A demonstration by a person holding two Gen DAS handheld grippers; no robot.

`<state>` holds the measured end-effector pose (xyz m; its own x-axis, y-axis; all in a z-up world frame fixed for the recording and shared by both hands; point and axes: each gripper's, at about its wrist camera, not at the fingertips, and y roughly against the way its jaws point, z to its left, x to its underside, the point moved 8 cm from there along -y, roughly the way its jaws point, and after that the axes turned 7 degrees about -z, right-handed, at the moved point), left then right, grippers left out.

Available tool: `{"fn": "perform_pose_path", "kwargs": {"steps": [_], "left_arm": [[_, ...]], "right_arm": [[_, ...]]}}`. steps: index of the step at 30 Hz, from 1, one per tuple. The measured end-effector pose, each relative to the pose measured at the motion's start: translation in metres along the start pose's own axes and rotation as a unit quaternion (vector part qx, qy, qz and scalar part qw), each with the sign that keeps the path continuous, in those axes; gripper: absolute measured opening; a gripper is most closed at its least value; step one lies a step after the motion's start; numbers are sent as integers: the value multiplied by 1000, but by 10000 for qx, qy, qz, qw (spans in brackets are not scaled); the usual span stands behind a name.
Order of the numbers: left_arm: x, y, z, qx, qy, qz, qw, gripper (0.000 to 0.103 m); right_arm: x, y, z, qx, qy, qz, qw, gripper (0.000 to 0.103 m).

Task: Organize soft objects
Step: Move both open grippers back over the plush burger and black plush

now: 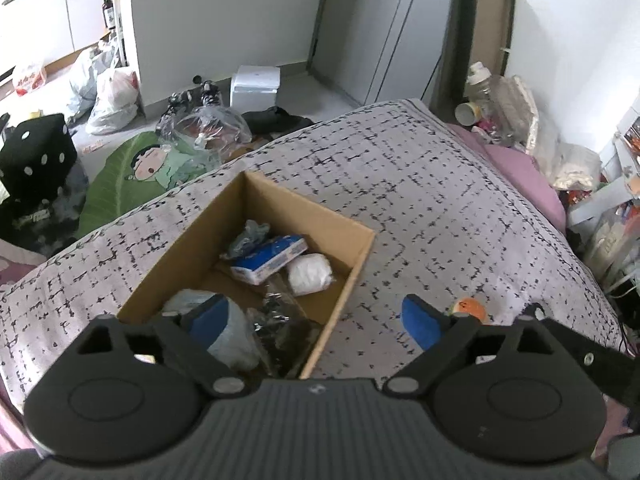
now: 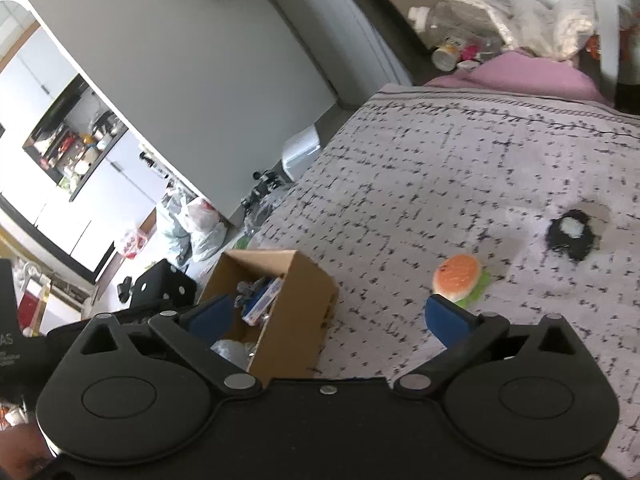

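Item: burger toy [image 2: 458, 278], on the bed [image 2: 440, 168], just ahead of our right tongs [image 2: 328, 312].
Both tongs gape wide, empty; left tongs [image 1: 316, 316] hover over the cardboard box [image 1: 362, 258]; right nearer.

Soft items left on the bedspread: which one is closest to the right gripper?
The burger toy, orange bun with a green edge, just beyond the right gripper. The black fluffy item with a white centre lies farther out.
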<state>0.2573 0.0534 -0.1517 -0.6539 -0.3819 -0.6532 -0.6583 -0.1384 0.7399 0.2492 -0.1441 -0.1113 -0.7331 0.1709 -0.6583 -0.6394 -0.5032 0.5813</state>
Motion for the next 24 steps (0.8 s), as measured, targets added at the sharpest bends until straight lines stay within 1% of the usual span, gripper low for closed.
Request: {"fn": "perform_pose_path", "kwargs": {"steps": [2,5,8,11,15,22,24], "left_arm": [[1,2,-10,57,-76,-37,9999,97],[2,2,-21,93,-127,28,9999,97],[-1,6,-33,132,-160,-52,9998,97],[-2,9,-46,155,-270,-117,9994,97],[-2,8,-57,202,-297,-122,9993,97],[3,2,-78,260,-398,-48,9989,97],[3,1,-85,253,-462,-60,9986,97]], "right_arm": [[-6,5,-6,19,17,-50,10000,103],[-13,13,-16,21,16,-110,9999,103],[-17,17,-27,149,74,-132,9998,103],[-21,20,-34,186,200,-122,9996,103],[-27,25,-47,240,191,-140,9994,103],[-40,37,-74,499,234,-247,9982,103],[-43,40,-82,648,317,-263,9970,103]]}}
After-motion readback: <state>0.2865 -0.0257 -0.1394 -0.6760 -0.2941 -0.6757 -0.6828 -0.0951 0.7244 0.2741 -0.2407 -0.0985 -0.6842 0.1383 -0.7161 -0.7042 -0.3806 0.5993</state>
